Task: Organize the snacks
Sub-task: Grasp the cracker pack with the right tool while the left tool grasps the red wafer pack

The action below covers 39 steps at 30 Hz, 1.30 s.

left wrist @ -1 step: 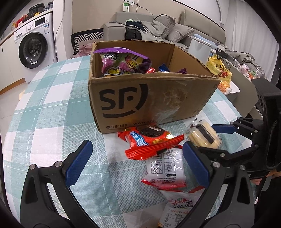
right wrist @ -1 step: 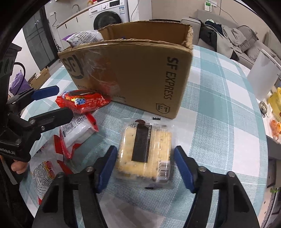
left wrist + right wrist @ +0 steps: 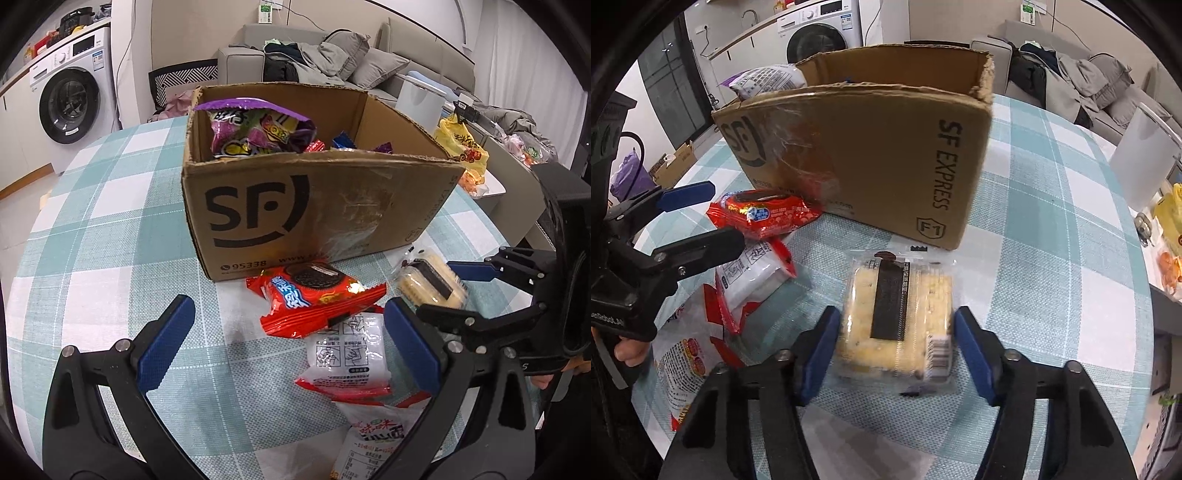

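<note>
box (image 3: pixel 886 155) contents mostly hidden, noodle packet (image 3: pixel 373 439) cut off

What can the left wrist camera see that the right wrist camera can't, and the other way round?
Only the left wrist view looks into the cardboard box, showing the purple snack bag inside. Only the right wrist view shows the box's SF EXPRESS side and the right gripper closing around the yellow cracker pack. Both show the red cookie packet, the checked tablecloth and the washing machine.
</note>
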### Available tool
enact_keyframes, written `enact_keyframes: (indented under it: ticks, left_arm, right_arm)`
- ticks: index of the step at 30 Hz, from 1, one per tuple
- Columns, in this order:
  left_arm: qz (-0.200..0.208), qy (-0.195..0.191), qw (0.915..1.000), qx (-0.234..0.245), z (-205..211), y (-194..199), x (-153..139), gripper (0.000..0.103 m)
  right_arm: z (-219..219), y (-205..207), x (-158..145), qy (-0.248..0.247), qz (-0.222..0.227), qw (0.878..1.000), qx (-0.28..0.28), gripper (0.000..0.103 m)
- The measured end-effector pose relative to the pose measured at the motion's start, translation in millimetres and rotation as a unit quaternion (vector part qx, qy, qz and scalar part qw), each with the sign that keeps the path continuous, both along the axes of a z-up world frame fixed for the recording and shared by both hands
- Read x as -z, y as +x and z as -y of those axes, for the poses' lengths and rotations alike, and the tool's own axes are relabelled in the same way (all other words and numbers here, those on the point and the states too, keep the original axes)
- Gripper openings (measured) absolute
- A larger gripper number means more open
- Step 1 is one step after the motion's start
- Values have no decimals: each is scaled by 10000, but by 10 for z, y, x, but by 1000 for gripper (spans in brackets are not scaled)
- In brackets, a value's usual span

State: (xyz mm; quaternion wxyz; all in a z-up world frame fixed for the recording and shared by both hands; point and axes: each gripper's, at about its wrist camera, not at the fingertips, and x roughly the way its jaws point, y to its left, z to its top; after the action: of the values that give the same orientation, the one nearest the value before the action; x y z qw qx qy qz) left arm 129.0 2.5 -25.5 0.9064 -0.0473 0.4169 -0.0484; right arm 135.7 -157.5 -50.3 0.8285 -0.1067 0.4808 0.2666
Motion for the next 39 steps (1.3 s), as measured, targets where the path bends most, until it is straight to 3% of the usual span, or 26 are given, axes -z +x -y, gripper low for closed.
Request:
enact_keyframes:
  ticks: [12, 26, 32, 39]
  left_arm:
    - [-65, 80, 9999, -126, 65, 173, 102, 100]
    - [-157, -343, 9991, -197, -21, 264, 201, 50]
    - [-104, -354, 9991, -200, -33, 256, 225, 43]
    - [-12, -328, 9993, -177, -55, 156, 211, 42]
  right_arm:
    - [20, -24, -58, 181, 110, 9997, -103, 60]
    - [-4, -44, -97, 207, 132, 9996, -129, 60]
    - [4, -39, -99, 223, 139, 9996, -140, 60]
    - [5, -54, -102, 248, 173, 9994, -172, 60]
